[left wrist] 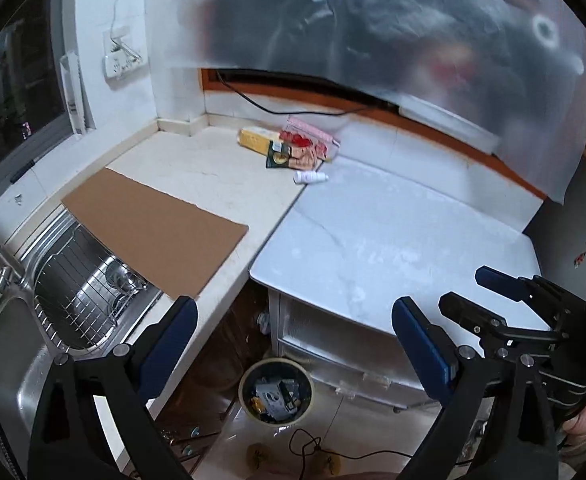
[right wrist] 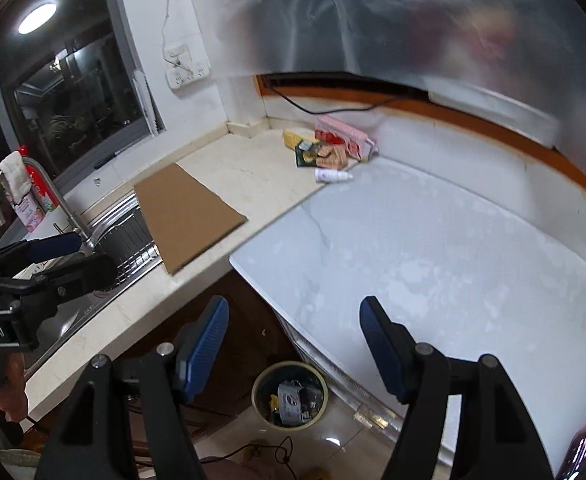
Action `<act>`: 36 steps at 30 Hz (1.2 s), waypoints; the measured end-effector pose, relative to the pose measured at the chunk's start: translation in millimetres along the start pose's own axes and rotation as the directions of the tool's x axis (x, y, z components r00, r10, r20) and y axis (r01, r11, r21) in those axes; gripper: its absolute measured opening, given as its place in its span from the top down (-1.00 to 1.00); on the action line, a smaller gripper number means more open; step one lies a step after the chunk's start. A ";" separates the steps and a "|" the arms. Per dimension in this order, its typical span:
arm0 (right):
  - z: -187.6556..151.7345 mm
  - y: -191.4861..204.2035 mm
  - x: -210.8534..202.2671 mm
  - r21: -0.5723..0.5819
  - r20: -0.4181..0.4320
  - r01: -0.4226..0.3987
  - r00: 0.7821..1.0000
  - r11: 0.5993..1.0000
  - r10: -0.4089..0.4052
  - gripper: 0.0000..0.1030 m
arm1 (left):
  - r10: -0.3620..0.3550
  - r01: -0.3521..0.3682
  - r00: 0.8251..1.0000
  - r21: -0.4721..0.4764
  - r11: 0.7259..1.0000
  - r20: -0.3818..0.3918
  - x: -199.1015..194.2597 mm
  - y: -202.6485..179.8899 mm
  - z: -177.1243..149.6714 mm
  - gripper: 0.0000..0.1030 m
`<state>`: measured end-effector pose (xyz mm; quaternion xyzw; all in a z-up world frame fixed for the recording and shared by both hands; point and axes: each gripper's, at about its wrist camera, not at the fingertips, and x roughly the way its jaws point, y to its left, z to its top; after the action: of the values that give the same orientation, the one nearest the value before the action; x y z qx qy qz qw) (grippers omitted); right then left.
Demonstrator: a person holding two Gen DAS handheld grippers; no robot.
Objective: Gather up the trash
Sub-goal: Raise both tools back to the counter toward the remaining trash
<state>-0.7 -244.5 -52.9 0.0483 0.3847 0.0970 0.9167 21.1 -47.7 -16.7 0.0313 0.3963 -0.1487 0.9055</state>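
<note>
Trash lies at the back of the counter: a yellow packet (left wrist: pixel 257 140) (right wrist: pixel 293 138), a pink and red packet (left wrist: pixel 313 136) (right wrist: pixel 345 134), a dark green packet (left wrist: pixel 277 156) and a small white bottle (left wrist: pixel 311 177) (right wrist: pixel 333 176). A round bin (left wrist: pixel 241 388) (right wrist: pixel 255 394) with rubbish inside stands on the floor below both grippers. My left gripper (left wrist: pixel 293 312) (right wrist: pixel 81 254) is open and empty, high over the counter's edge. My right gripper (right wrist: pixel 293 308) (left wrist: pixel 469 292) is open and empty too, over the white table's front edge. Both are far from the packets.
A brown cardboard sheet (left wrist: pixel 153 228) (right wrist: pixel 185 216) partly covers the steel sink (left wrist: pixel 13 360), which holds a wire rack (left wrist: pixel 73 280). A tap (right wrist: pixel 65 204) stands at the sink. The white table top (left wrist: pixel 393 240) adjoins the counter. A translucent plastic sheet (left wrist: pixel 373 20) hangs above. A cable (left wrist: pixel 309 444) lies on the floor.
</note>
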 end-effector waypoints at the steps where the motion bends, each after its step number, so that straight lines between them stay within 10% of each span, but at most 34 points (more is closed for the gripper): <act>1: 1.8 1.3 -1.5 -0.007 0.003 -0.003 1.000 1.000 0.003 -0.33 | 0.002 -0.002 1.000 -0.004 1.000 0.004 -1.7 -0.3 0.4 -0.88; 19: 36.8 12.9 18.6 -0.005 -0.001 -0.005 1.000 1.000 0.005 -0.33 | -0.020 0.015 0.998 0.076 0.997 0.067 -7.9 14.8 45.7 -0.88; 30: 94.4 5.7 80.2 0.097 -0.041 0.100 0.995 0.990 -0.096 -0.33 | -0.118 0.118 0.993 0.210 0.971 -0.011 73.1 47.1 140.9 -0.88; 36: 133.0 -26.2 143.5 0.274 -0.119 0.125 0.988 0.954 -0.095 -0.13 | -0.128 0.128 0.991 0.402 0.907 -0.026 142.5 49.9 197.0 -0.87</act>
<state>196.3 -241.1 -64.1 0.1511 0.4441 -0.0074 0.8831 266.8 -69.3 11.4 0.1909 0.3579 -0.2861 0.8681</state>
